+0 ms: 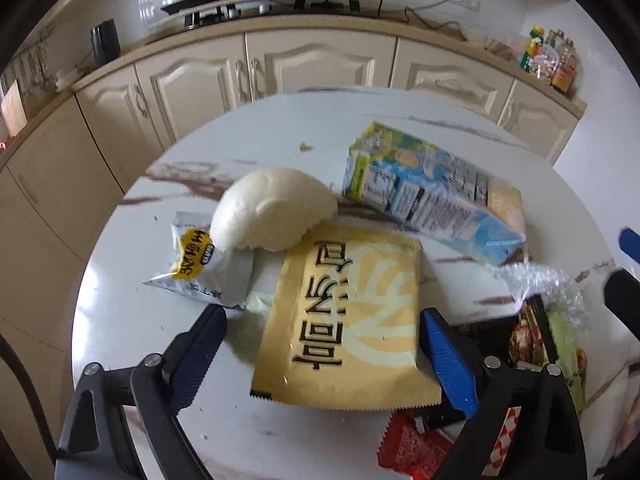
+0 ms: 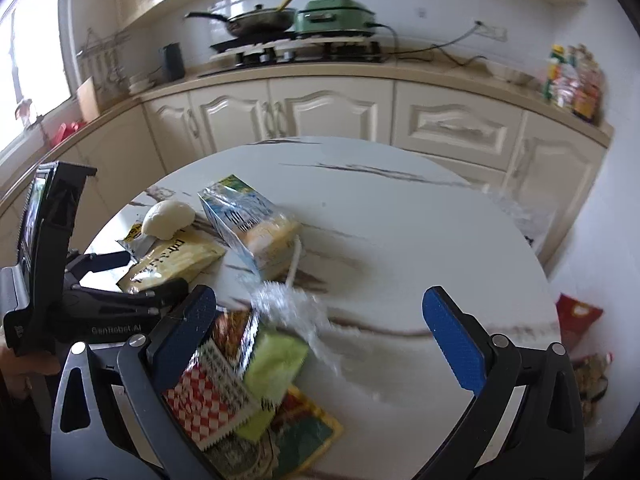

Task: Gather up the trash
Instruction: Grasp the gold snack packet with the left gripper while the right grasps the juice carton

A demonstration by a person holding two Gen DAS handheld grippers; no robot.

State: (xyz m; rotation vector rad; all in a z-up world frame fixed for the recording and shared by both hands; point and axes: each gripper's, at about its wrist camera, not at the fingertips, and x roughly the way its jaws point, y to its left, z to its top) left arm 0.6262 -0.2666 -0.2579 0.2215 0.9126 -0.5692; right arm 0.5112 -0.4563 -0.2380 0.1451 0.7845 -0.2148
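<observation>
1. Daylight enters from a window [image 2: 32, 60] far left of the right claw, overexposed to white.
2. The table [image 2: 400, 240] ahead shows soft glare and faint shadows.
3. Right view is motion-smeared; left view sharper.
4. Fisheye bends the cabinets [image 1: 312, 64] beyond; corners go black.

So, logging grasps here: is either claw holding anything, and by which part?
Nothing is held. The left claw is open astride the gold packet; the right claw is open too.

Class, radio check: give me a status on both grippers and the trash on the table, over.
Left gripper open, straddling flat gold foil packet. Right gripper open, empty, above crumpled clear plastic wrap. White steamed bun overlaps packet's far edge.
</observation>
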